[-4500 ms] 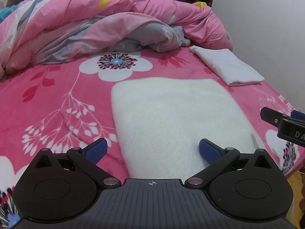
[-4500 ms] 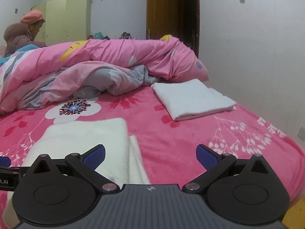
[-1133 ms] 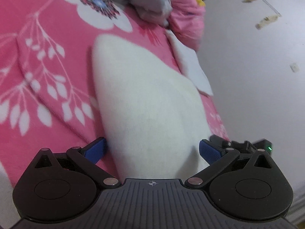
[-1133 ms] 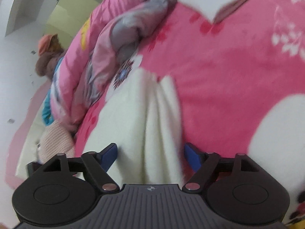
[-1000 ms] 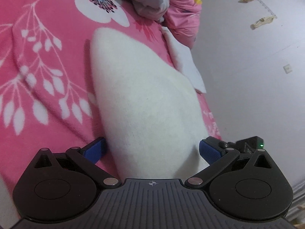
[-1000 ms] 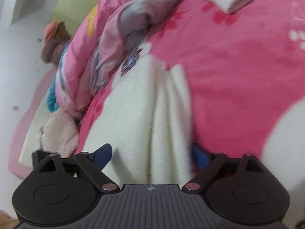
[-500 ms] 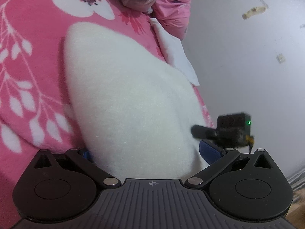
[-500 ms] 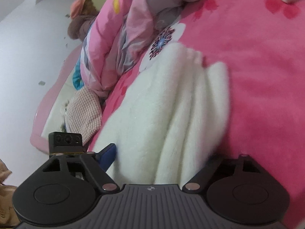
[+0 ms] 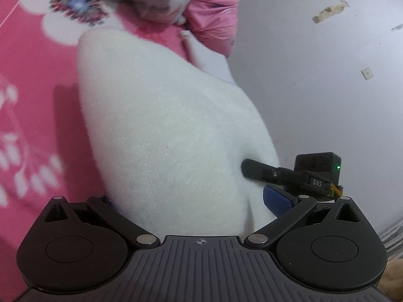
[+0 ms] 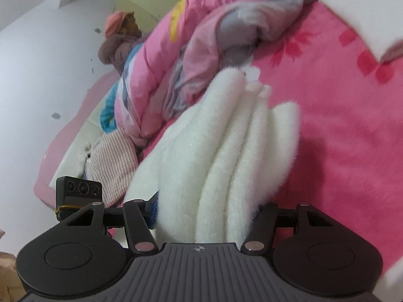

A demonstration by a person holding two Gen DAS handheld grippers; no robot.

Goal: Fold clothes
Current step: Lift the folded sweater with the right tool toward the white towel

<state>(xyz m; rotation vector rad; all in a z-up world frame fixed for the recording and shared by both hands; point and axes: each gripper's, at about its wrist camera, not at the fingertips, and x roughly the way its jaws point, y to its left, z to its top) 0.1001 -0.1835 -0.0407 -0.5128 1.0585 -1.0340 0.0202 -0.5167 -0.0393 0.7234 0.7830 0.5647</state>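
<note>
A thick white fleece garment (image 9: 163,130), folded into a long pad, lies on the pink flowered bedspread (image 9: 30,100), its near end raised. My left gripper (image 9: 191,198) stands wide around that end. The fleece covers its left pad, and the blue right pad (image 9: 277,197) shows bare beside the edge. A finger of my right gripper (image 9: 259,172) presses into the garment's right edge. In the right wrist view my right gripper (image 10: 204,209) is closing on the garment (image 10: 226,151), which bunches into ridges between the pads.
A folded white cloth (image 10: 365,17) lies farther up the bed near the wall (image 9: 327,88). A crumpled pink and grey duvet (image 10: 176,50) fills the far side. A person in an orange hat (image 10: 121,40) sits beyond it. A striped pink cloth (image 10: 113,161) lies at the bed's left edge.
Both grippers have risen and rolled. The right jaws have narrowed onto the garment, bunching it. Its near end has lifted off the bedspread, and the fleece now hides the left gripper's left pad.
</note>
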